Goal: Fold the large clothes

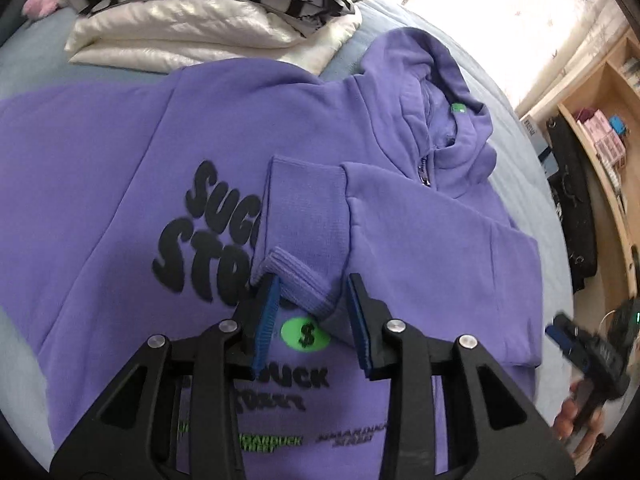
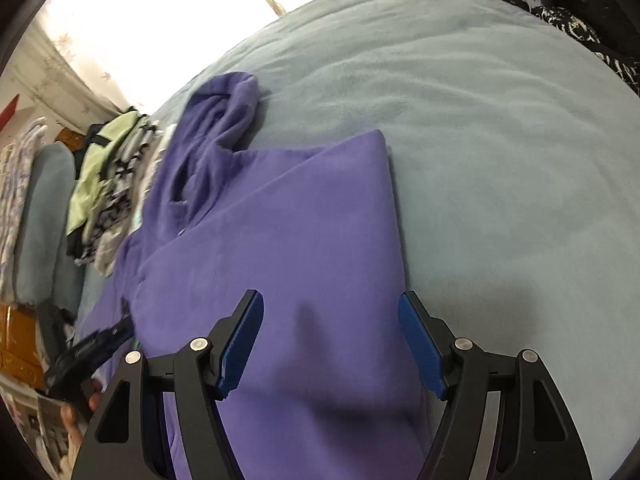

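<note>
Hoodie: purple zip hoodie (image 1: pixel 100 168) lies flat on the pale blue bed cover (image 2: pixel 500 140), hood (image 1: pixel 432 92) toward the window, black lettering and a green dollar badge (image 1: pixel 305 334) showing.
Sleeve: folded across the chest, its ribbed cuff (image 1: pixel 296 280) right at the left gripper's tips.
Left gripper (image 1: pixel 312 300): jaws parted, pads not pressing the cuff.
Right gripper (image 2: pixel 332 340): jaws wide, nothing between them, over the hoodie's folded side.
Background: stack of folded clothes (image 1: pixel 208 20) beyond the hoodie.
</note>
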{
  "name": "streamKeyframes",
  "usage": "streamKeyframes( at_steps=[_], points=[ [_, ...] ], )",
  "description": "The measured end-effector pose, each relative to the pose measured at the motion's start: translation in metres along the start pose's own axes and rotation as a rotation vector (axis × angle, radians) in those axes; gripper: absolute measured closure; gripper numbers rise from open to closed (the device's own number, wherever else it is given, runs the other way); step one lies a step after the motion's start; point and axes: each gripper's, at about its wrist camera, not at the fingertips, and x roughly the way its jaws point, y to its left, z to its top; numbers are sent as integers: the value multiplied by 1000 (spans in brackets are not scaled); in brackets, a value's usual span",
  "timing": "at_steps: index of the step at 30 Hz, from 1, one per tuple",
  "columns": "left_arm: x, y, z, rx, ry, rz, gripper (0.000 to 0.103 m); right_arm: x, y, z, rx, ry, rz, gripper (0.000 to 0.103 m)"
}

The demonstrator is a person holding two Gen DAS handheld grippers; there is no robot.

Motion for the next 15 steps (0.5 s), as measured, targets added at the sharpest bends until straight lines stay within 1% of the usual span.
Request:
streamKeyframes(
  at_steps=[4, 5, 6, 7, 8, 9, 11, 12, 13, 15],
  points=[
    [11, -9, 15, 30, 3, 37, 72, 38, -7, 24, 46, 14, -18, 33],
    [11, -12, 15, 46, -4, 50, 72, 46, -10, 26, 56, 18, -21, 45],
    [11, -16, 15, 63, -10, 62, 72, 57, -14, 30, 76, 39, -25, 67],
    [10, -21, 15, 90, -22, 78, 77, 63, -16, 31, 80, 48, -37, 77],
    [6, -29, 13, 135, -53, 102, 85, 63, -18, 32, 77, 40, -32, 85],
    [0, -34, 12, 166, -86, 123, 94, 53, -15, 34, 55, -8, -29, 89],
    [-11, -38, 10, 178, -112, 112, 94, 41, -14, 32, 24, -70, -46, 89],
    [-12, -36, 9, 163, -110, 103, 94, 43, -16, 31, 24, -80, -68, 89],
    [-9, -32, 9, 143, -94, 105, 94, 53, -22, 31, 43, -57, -93, 89],
    [0, -23, 7, 124, -61, 114, 93, 67, -28, 30, 62, -27, -83, 89]
  ],
)
